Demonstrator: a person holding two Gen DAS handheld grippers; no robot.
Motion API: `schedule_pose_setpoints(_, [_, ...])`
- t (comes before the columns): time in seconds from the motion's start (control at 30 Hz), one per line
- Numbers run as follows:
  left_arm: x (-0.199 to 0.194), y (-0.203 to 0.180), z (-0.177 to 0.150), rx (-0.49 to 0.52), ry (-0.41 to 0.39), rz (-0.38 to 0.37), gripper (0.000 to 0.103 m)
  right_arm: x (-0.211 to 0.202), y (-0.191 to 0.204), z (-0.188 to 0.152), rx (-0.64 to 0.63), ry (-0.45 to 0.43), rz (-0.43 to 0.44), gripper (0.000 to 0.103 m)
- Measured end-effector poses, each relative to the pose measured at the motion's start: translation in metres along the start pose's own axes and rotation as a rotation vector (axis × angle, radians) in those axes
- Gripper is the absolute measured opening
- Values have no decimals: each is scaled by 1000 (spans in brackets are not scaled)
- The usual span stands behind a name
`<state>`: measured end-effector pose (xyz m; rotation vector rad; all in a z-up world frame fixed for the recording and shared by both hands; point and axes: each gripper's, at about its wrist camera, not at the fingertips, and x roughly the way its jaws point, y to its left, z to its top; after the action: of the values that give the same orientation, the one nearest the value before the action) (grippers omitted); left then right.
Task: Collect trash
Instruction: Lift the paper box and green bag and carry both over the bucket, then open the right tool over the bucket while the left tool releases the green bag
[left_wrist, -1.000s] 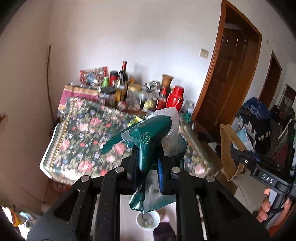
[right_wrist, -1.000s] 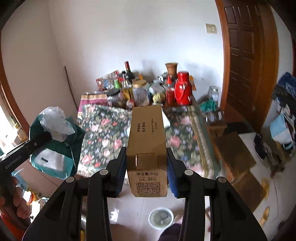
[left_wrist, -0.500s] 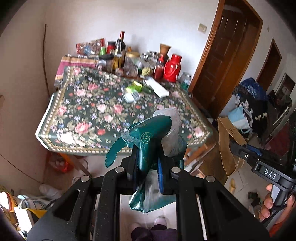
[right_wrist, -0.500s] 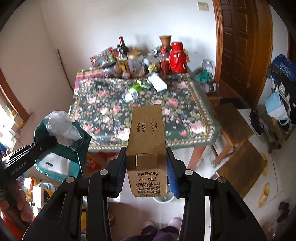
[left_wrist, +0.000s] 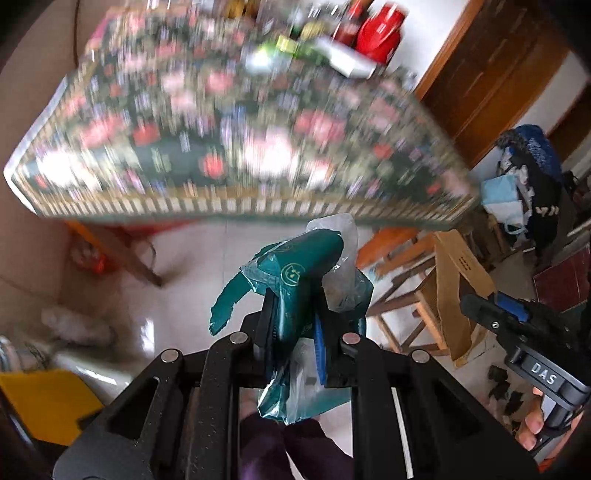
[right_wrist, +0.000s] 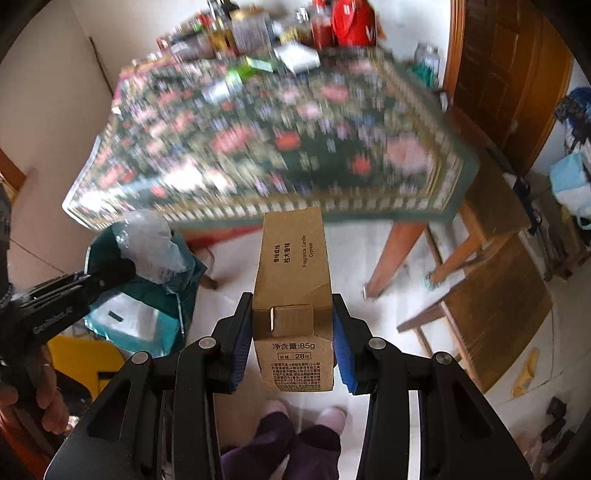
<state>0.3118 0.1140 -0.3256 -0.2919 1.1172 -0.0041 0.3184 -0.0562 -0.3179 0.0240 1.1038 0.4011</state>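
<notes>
Left gripper (left_wrist: 293, 328) pinches green wrapper (left_wrist: 295, 280) with clear plastic; right gripper (right_wrist: 291, 332) clamps brown carton (right_wrist: 293, 295). Only right view shows carton print and slippered feet (right_wrist: 303, 411); left view shows carton side-on. Floral table (right_wrist: 258, 147) now blurred, farther up frame than before

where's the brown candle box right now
The brown candle box sits centre in the right wrist view, clamped upright in the right gripper, over the floor just short of the floral table.

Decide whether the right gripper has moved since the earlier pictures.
Yes. The right gripper, holding the box, has dropped: the table edge now sits above the box.
</notes>
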Motion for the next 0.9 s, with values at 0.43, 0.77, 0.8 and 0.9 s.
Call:
schedule_pose_setpoints(0.43, [190,41,-62,-64,221,70,16,182,-47,-54,54,219,26,37])
schedule_pose_setpoints(0.77, [298,63,-94,-10,308,92,16,297,-52,-87,67,340,88,37])
schedule_pose_setpoints(0.8, [309,66,-99,-7,317,91,16,304,-52,-88,67,353,90,38])
schedule_pose_setpoints(0.9, [325,66,-104,-7,326,93,16,319,-55,-91,65,369,87,52])
